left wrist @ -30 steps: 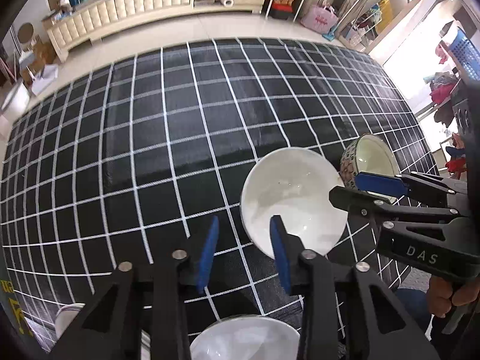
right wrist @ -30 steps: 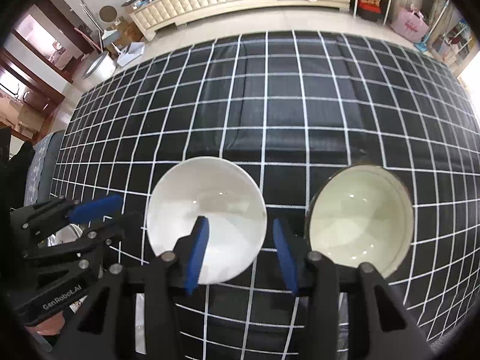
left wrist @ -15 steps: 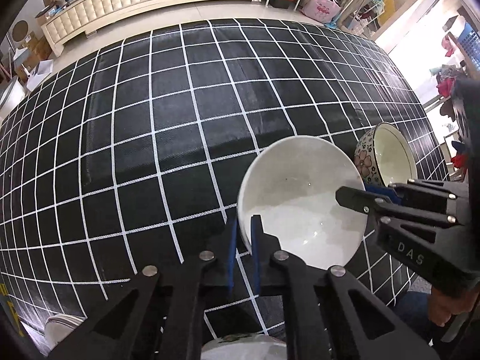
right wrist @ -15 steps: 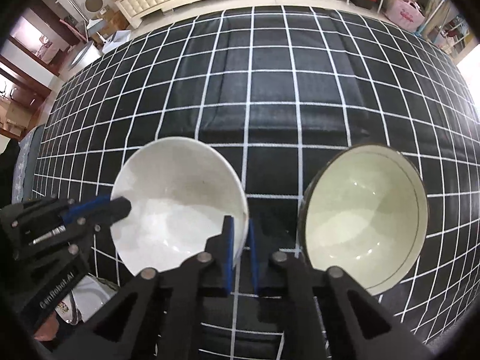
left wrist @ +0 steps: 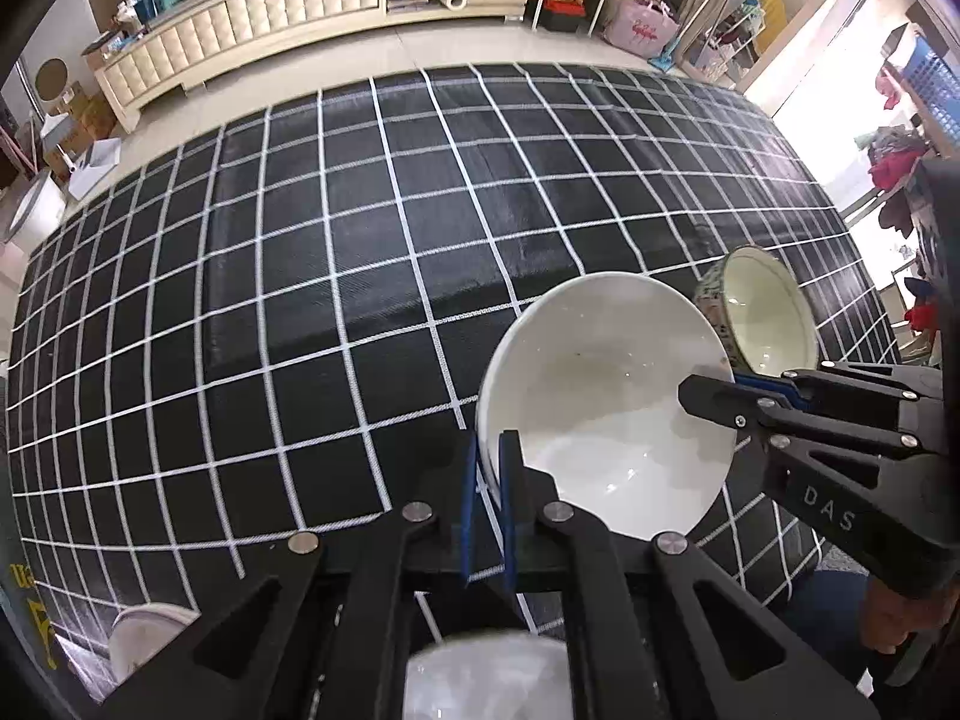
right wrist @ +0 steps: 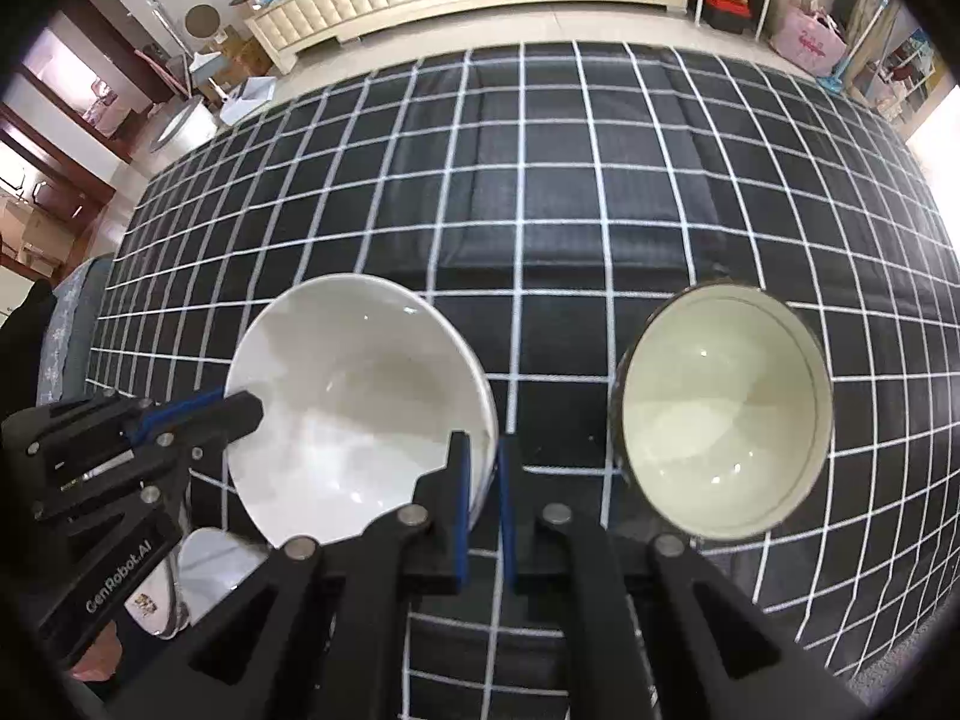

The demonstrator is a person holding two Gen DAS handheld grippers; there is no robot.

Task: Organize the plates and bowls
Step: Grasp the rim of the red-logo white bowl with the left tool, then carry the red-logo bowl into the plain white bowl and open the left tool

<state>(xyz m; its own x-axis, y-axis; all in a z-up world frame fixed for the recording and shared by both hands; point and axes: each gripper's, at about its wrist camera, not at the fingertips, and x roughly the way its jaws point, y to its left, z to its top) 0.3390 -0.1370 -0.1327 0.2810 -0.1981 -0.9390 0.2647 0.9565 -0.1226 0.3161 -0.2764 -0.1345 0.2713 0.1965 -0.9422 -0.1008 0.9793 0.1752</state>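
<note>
The white bowl (left wrist: pixel 606 402) sat tipped up over the worktop (left wrist: pixel 360 276), which wore a black cloth with white lines. Two grippers held it at once. The left gripper (left wrist: pixel 487 498) was clenched on the bowl's left rim, with one blue pad inside and one outside. The right gripper (right wrist: pixel 481 492) was clenched on the rim at the other side in the same way. The bowl looked lifted at a slant, though I could not tell if its bottom was off the cloth.

The bowl was empty. It only had shiny spots inside, maybe light, maybe a little wet.

Just beside it on the right stood a patterned bowl (right wrist: pixel 723 414) with a pale inside and a dark line round the rim. It was empty too, and it did not touch the white one.

Near the close edge of the worktop, under the grippers, I saw more white dishes (left wrist: pixel 486 675). One more dish (left wrist: pixel 147 636) peeked out at the left corner. They were too hidden to tell if they were plates or bowls, or if anything was in them.

I thought the job was only partly done. The two bowls were not stacked yet, and nothing looked sorted. My guess was that the white bowl would go with another dish next.
</note>
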